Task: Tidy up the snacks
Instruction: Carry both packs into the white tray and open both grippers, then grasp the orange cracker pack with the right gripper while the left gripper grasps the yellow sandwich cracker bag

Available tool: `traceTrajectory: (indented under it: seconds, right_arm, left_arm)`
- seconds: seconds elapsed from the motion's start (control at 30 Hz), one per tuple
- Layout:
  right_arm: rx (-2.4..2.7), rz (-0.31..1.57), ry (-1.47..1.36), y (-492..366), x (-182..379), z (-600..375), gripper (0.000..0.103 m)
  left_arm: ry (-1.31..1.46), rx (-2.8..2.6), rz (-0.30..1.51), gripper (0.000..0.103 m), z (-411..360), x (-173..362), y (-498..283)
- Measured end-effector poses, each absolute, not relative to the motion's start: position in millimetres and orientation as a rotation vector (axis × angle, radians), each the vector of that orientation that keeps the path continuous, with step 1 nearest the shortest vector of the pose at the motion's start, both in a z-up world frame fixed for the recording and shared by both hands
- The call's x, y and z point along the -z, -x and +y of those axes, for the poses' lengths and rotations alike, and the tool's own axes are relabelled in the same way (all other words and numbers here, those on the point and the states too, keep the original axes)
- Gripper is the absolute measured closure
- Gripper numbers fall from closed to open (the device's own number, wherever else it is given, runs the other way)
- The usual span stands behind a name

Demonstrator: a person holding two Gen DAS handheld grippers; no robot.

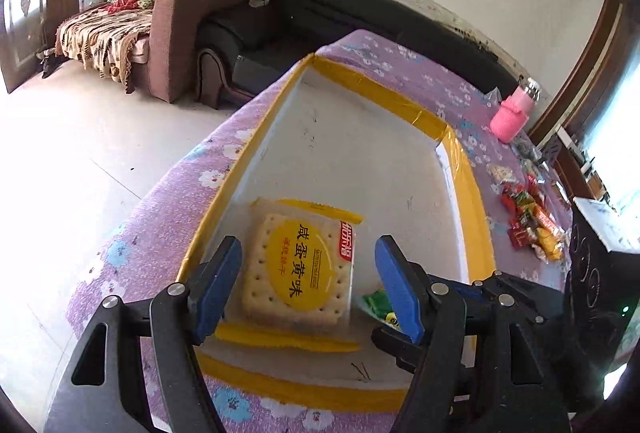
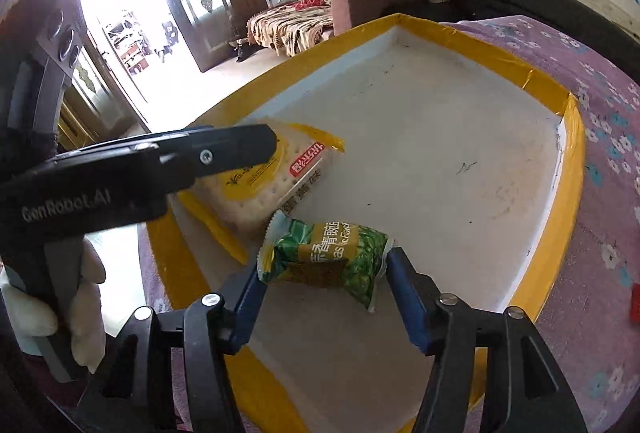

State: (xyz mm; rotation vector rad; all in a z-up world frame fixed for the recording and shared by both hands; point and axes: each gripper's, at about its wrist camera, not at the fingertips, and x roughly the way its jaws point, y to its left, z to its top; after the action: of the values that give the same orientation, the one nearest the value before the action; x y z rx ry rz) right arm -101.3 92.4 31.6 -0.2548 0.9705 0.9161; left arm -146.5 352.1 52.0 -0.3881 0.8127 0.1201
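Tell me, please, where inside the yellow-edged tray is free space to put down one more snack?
The far half of the tray is bare, up to its far yellow rim and right wall. Crowded is the near left corner: the cracker pack lies between the open left claw, and the green pea packet sits beside it between the right claw fingers.

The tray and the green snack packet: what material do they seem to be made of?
The tray looks like white foam or board, matte and scuffed, its rim wrapped in glossy yellow tape. The green snack packet looks like thin printed plastic film, shiny, with crimped ends and wrinkles.
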Motion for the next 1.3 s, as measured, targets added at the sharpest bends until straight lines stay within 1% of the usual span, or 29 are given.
traceTrajectory:
  seconds: [0.13, 0.3, 0.33, 0.37, 0.43, 0.47, 0.53, 0.6, 0.77, 0.93, 1.17, 1.3]
  right_arm:
    - [-0.926, 0.923, 0.222, 109, -45, 80, 0.038]
    - [-0.925, 0.850, 0.174, 126, -61, 52, 0.037]
    - [-0.923, 0.829, 0.164, 130, -65, 44, 0.037]
    - [-0.916, 0.804, 0.159, 134, -69, 37, 0.037]
    - [-0.895, 0.746, 0.160, 144, -77, 23, 0.037]
    - [-0.875, 0.717, 0.166, 148, -79, 16, 0.034]
    - [-0.810, 0.656, 0.181, 152, -83, 0, 0.023]
    - [-0.760, 0.614, 0.180, 150, -81, -18, 0.019]
    - [-0.706, 0.712, 0.064, 123, -70, -66, 0.019]
    - [-0.588, 0.716, 0.027, 109, -64, -122, 0.019]
    - [-0.397, 0.679, -0.014, 89, -84, -200, 0.019]
    - [-0.291, 0.666, -0.058, 71, -98, -243, 0.019]
  left_arm:
    - [0.438, -0.120, 0.761, 0.033, 352, -63, 161]
    - [0.508, -0.090, 0.722, 0.033, 347, -74, 175]
    - [0.502, -0.093, 0.713, 0.032, 344, -77, 177]
    - [0.491, -0.103, 0.703, 0.026, 339, -81, 178]
    - [0.479, -0.122, 0.692, 0.020, 331, -88, 178]
    - [0.481, -0.108, 0.687, 0.020, 325, -90, 178]
    - [0.501, -0.046, 0.692, 0.020, 311, -90, 175]
    - [0.501, -0.001, 0.712, 0.020, 294, -89, 171]
    - [0.390, 0.015, 0.712, 0.020, 254, -97, 166]
    - [0.292, -0.017, 0.680, 0.020, 233, -113, 166]
    - [0.355, 0.107, 0.769, 0.020, 215, -100, 151]
    - [0.335, 0.156, 0.788, 0.020, 197, -93, 149]
